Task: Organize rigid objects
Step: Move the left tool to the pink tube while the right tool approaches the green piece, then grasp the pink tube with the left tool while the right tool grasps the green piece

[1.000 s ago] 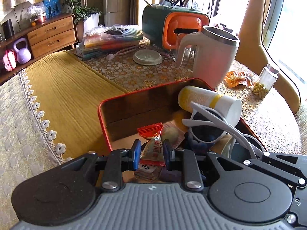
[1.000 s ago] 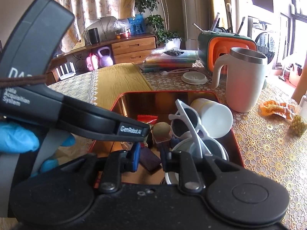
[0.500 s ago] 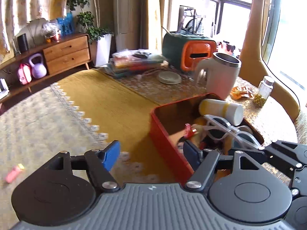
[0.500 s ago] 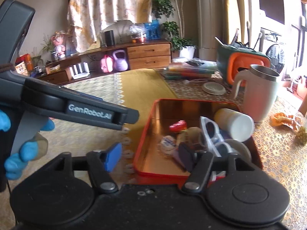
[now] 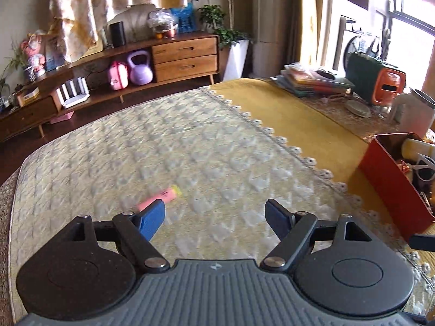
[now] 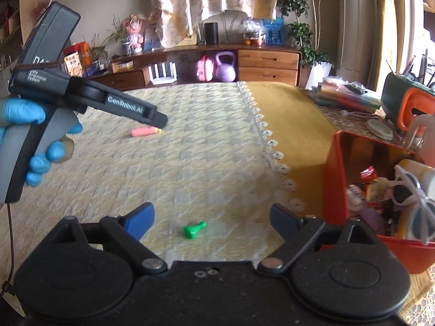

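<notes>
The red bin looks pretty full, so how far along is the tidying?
Done: the red metal bin already holds white sunglasses, a white bottle and wrappers. In hand: nothing; the left claw and right claw, jaws just opened, are empty. Left: a pink marker and a small green plastic piece on the tablecloth.

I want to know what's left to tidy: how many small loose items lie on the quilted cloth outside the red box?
2: a pink item far out near the left gripper's tip, and a green piece between the right gripper's open fingers. Others may be out of view.
</notes>
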Demonstrator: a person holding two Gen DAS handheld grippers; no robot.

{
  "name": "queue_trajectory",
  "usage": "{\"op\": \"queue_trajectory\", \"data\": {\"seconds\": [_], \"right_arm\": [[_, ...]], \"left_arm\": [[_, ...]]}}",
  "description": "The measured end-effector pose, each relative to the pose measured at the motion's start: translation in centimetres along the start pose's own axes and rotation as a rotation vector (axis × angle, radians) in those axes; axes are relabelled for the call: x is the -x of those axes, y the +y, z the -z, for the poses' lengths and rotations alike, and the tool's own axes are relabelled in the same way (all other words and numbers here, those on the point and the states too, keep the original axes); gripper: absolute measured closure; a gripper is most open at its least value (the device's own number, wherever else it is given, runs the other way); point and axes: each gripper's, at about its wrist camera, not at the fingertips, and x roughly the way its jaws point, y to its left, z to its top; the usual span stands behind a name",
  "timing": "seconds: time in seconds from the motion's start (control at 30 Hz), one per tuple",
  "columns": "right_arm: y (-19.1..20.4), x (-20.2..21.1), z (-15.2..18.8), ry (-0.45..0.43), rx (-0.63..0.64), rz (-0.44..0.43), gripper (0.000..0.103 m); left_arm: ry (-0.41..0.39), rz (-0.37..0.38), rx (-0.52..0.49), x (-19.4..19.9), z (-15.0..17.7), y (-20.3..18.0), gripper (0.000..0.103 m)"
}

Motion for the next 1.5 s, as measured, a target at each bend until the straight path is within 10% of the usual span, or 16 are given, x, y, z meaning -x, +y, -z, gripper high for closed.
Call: {"op": "queue_trajectory", "data": {"seconds": [0.9,1.3,1.5], "right_arm": [[1.9,-4.8,1.6,0.118,0.044,0.019,0.051],[2.5,-4.0,2.0,0.104,0.103,0.016,0.09],[1.9,-3.4,1.7,0.09,0.094,0.023,0.09]], "left_arm": [[0.026,-0.076,0.075,-9.2,1.6,6.1,0.023],[0.022,-0.079,0.061,-9.3,0.8,4.6,0.086],[0.03,-0.096,0.045,-8.6,0.8,3.2,0.088]]}}
